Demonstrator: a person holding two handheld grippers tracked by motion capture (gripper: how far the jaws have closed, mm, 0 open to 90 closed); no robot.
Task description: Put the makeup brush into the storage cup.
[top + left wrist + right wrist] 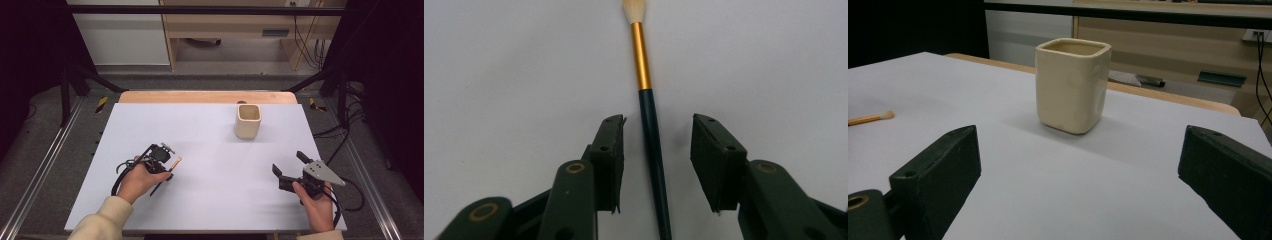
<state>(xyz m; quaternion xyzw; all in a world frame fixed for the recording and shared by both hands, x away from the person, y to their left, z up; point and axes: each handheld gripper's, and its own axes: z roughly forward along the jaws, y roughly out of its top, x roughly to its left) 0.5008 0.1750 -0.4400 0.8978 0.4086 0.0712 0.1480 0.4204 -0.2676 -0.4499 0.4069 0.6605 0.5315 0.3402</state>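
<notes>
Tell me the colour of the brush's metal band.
Gold, on the brush; clearest in the left gripper view.

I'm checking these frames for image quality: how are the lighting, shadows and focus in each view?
High view: the table is evenly lit, the surroundings fall to black, and the cup is slightly soft. Left gripper view: the brush is sharp, with only a faint shadow and no glare. Right gripper view: the cup is clear and casts a soft shadow, while the near jaws are blurred.
</notes>
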